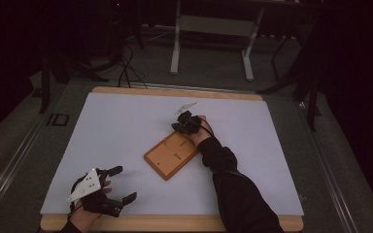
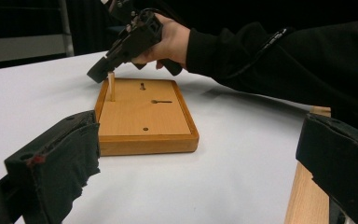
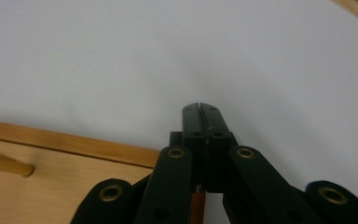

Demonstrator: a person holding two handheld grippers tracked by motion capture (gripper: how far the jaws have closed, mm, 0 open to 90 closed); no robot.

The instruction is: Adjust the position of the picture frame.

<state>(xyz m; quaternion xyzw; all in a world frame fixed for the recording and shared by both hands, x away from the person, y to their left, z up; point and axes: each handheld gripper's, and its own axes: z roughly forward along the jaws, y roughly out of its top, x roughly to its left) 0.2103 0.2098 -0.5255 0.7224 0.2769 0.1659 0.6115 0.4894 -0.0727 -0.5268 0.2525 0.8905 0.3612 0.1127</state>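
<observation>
Board (image 1: 171, 155) flat mid-table (image 1: 126, 126), angled; peg (image 2: 111, 87) upright in a hole at its far corner, directly under right tongs (image 1: 183, 124), jaws pressed together, probably seating or pulling it. Left tongs (image 1: 117, 183) parked near front edge, jaws wide apart, holding nothing, likely kept clear of the work.

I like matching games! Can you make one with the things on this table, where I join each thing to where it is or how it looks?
Things:
1. left gripper
2. right gripper
3. wooden board
4. wooden peg

Descriptions:
A. lying flat in the middle of the white mat
B. standing upright at the board's far corner
C. jaws wide open, near the table's front edge
D. jaws closed, tips down at the top of the peg

Right pairs: 1-C, 2-D, 3-A, 4-B
</observation>
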